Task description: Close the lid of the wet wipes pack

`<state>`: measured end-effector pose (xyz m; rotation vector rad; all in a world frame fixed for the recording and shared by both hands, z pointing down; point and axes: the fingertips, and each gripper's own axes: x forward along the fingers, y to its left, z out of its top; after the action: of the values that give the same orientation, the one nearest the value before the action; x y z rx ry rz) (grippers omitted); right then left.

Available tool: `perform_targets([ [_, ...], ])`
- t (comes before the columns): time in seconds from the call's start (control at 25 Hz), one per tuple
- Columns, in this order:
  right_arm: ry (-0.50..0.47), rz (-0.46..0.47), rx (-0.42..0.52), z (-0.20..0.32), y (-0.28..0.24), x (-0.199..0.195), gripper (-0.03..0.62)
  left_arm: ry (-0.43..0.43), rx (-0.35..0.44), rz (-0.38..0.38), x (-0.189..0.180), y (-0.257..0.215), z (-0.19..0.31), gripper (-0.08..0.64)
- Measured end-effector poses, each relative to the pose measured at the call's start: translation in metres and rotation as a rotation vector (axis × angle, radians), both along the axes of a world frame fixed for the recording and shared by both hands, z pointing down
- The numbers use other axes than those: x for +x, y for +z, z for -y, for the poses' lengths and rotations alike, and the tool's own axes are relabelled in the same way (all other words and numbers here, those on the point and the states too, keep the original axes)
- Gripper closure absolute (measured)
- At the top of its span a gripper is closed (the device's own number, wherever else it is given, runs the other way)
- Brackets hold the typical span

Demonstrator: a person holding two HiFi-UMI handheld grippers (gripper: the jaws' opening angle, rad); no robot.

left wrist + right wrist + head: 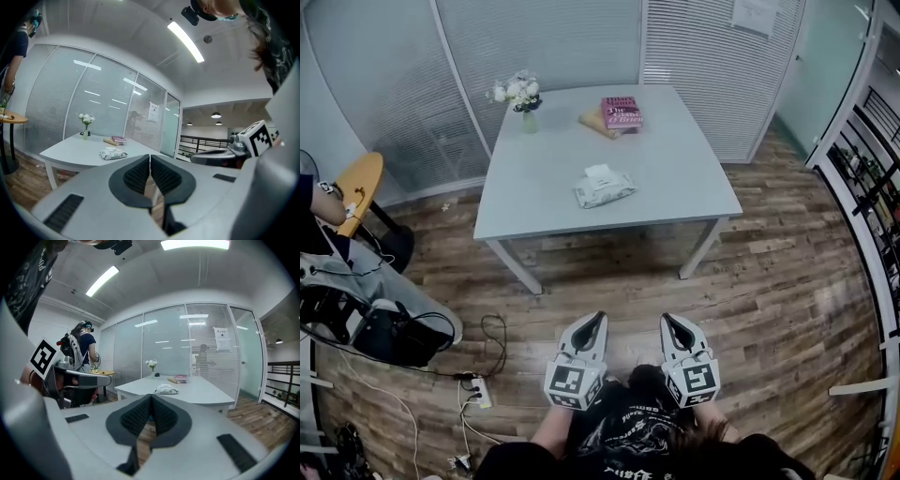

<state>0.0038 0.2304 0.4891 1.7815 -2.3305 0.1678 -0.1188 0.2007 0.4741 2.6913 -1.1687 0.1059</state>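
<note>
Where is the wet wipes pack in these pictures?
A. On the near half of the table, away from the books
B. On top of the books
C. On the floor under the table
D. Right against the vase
A: the head view shows the wet wipes pack lying alone on the near half of the table, apart from the books and the vase at the far edge.

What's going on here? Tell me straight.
A person stands back from the table, holding a claw in each hand: the left claw and the right claw are both shut and empty. The wipes pack lies untouched on the table, its white lid seemingly lifted. Books and a flower vase sit at the far side.
</note>
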Motion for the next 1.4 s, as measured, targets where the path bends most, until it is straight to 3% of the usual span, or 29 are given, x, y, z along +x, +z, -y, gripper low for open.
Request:
perform_targets([
  [0.36,-0.023,0.012,-0.016,0.046,0.013,0.007,0.594,-0.048,-0.036,0.01,0.002,0.014,0.035,0.549],
  [0.64,-0.076,0.051,0.006,0.125,0.011,0.03,0.594,-0.094,-0.023,0.046,0.024,0.009,0.101,0.549],
  [0.8,-0.113,0.067,0.008,0.174,0.01,0.045,0.594,-0.103,-0.011,0.112,0.042,0.011,0.141,0.549],
  [1.0,-0.213,0.098,0.009,0.233,0.006,0.058,0.594,-0.173,-0.051,0.06,0.06,0.01,0.191,0.549],
  [1.4,-0.356,0.068,0.007,0.31,0.009,0.088,0.594,-0.299,-0.12,-0.003,0.089,0.026,0.266,0.549],
])
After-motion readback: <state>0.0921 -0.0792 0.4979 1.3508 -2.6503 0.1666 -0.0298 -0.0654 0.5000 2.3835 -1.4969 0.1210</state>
